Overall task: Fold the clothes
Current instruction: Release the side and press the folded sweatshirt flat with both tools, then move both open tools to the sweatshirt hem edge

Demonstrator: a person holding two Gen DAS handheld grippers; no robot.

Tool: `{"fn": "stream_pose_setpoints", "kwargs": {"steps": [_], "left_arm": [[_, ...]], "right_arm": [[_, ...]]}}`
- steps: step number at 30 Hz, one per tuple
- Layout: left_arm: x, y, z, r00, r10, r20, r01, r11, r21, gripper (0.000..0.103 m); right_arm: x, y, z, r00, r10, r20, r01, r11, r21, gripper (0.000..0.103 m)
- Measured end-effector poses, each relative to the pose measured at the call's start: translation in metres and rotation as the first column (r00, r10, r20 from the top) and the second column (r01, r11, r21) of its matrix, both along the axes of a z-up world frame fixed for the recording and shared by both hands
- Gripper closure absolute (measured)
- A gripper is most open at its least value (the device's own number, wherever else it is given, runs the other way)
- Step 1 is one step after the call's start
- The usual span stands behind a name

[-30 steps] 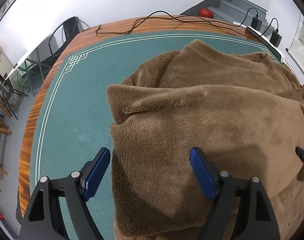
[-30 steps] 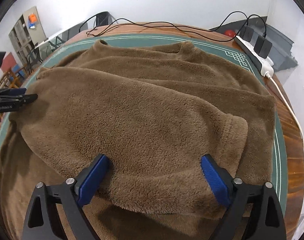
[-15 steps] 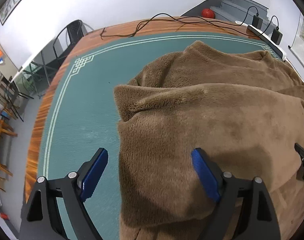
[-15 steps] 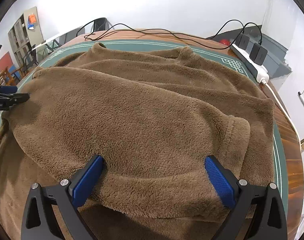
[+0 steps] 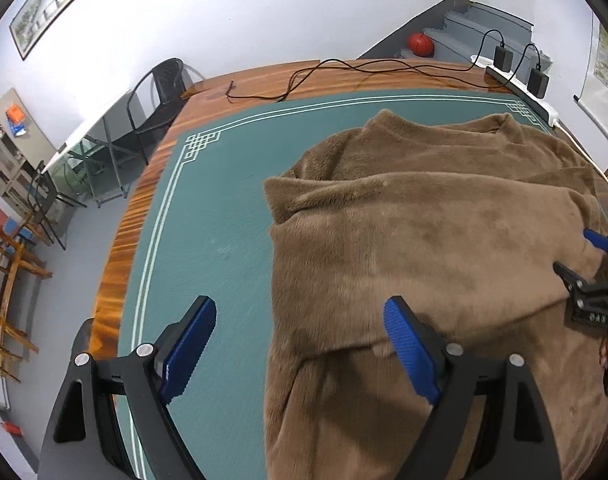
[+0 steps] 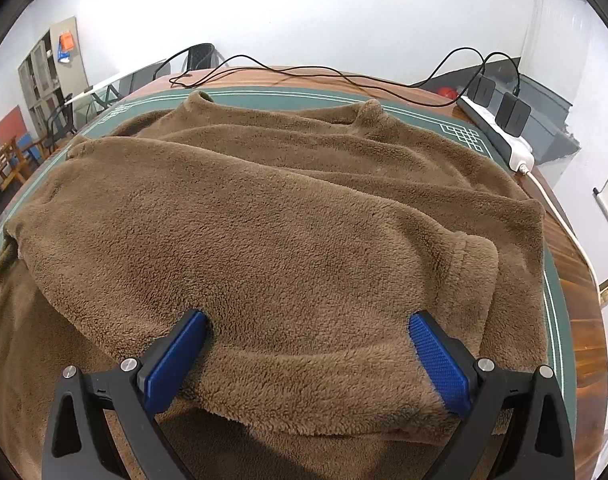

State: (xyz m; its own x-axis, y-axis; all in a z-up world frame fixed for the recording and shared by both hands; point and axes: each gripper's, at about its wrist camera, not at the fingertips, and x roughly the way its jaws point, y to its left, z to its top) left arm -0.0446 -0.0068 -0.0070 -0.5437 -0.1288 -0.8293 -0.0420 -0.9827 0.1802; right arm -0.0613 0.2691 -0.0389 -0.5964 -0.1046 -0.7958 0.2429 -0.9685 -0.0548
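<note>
From my left wrist camera I see the left claw (image 5: 300, 348) spread wide and gripping nothing, its left blue pad over bare mat and its right pad above the fleece. Ahead of it and to its right lies the brown fuzzy fleece sweater (image 5: 424, 248), spread on the green mat with a white line border (image 5: 208, 216) that covers the oval wooden table (image 5: 116, 264). This view alone shows the sweater's left edge, a folded-over layer running straight away from the claw, with a broad strip of open mat to the claw's left reaching the table rim. It also catches the right claw (image 5: 584, 256) at the far right, over the fleece (from here I cannot tell whether it touches the cloth). My right wrist camera gives what the left cannot: the right claw's own blue pads, set wide apart and closed on nothing, straddle the near edge of a folded sleeve, whose ribbed cuff (image 6: 476, 264) sits just ahead of the right pad. Beyond the cuff only a narrow band of mat remains before the wood. A white power strip with black adapters (image 6: 500, 128) lies along the far right rim, and loose black cables (image 6: 304, 76) trail across the wood past the collar, well apart from both claws.
</note>
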Motion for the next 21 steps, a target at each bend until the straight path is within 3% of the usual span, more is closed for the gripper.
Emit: {"fn": "stream_pose_setpoints", "kwargs": {"steps": [10, 21], "left_arm": [[0.058, -0.013, -0.003, 0.997, 0.075, 0.025, -0.076, 0.997, 0.020, 0.014], [0.130, -0.029, -0.022, 0.991, 0.111, 0.072, -0.117, 0.989, 0.088, 0.014]], "right_arm": [[0.005, 0.005, 0.014, 0.995, 0.038, 0.097, -0.037, 0.999, -0.015, 0.001], [0.119, 0.037, 0.039, 0.986, 0.149, 0.082, -0.141, 0.986, -0.091, 0.001]]}}
